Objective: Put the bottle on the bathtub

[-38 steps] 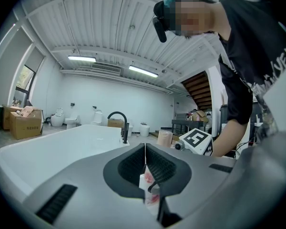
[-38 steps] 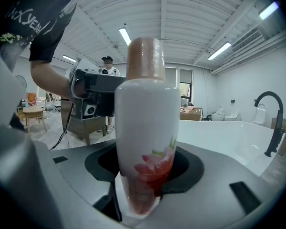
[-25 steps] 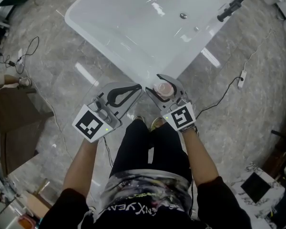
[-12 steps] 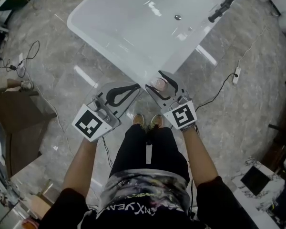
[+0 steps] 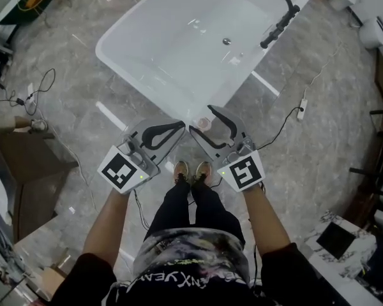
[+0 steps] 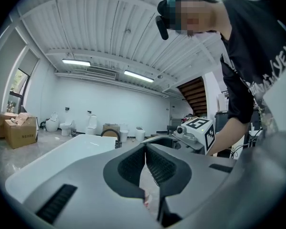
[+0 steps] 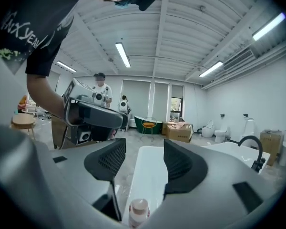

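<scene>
The bottle (image 5: 204, 123), pale with a pink cap, stands upright on the near corner rim of the white bathtub (image 5: 179, 50). My right gripper (image 5: 202, 117) is open, one jaw on each side of the bottle and clear of it. In the right gripper view the bottle (image 7: 138, 213) sits low between the spread jaws of the right gripper (image 7: 144, 156), on the tub's rim (image 7: 150, 175). My left gripper (image 5: 180, 125) is shut and empty, just left of the bottle, over the floor. The left gripper (image 6: 145, 149) shows its ribbed pads pressed together.
A black faucet (image 5: 277, 14) arches over the tub's far right end. Cables and a power strip (image 5: 302, 105) lie on the marble floor. A brown board (image 5: 19, 171) is at the left. Another person (image 7: 101, 92), cardboard boxes (image 7: 178, 130) and toilets stand farther off.
The right gripper, earlier shut on the bottle, has opened and the bottle now stands on the tub rim. Both grippers have shifted slightly toward the tub.
</scene>
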The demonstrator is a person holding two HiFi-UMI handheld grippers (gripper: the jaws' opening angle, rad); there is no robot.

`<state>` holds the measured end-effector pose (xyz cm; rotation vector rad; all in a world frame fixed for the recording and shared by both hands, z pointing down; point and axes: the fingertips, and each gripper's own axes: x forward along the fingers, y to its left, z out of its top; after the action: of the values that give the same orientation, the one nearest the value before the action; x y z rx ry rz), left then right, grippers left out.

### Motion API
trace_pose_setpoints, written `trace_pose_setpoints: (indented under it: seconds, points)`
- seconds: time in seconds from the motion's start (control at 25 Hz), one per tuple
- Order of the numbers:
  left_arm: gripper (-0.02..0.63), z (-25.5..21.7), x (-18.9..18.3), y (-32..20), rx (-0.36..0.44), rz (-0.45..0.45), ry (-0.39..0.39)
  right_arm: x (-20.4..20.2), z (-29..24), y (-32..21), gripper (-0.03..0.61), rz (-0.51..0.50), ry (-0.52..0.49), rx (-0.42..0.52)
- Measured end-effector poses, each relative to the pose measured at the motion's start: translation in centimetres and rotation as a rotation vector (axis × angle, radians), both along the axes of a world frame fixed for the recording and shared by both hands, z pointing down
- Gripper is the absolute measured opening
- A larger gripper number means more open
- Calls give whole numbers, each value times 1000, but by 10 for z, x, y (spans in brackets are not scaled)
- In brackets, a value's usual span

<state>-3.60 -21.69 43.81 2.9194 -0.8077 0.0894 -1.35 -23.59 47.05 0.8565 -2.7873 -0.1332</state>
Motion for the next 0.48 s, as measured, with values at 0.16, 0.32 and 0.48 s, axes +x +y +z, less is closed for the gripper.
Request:
trace_pose_setpoints:
  seconds: [0.16, 0.32, 0.48]
  points:
    - [23, -32, 3, 3, 10, 12, -11, 1, -50, 14, 241, -33, 29, 8]
    - [23, -60, 1, 5, 7, 15, -29, 1, -91, 25, 241, -51, 31, 9]
    - [23, -80, 1, 12, 6, 16, -45, 1, -118, 35, 239, -63, 24, 20]
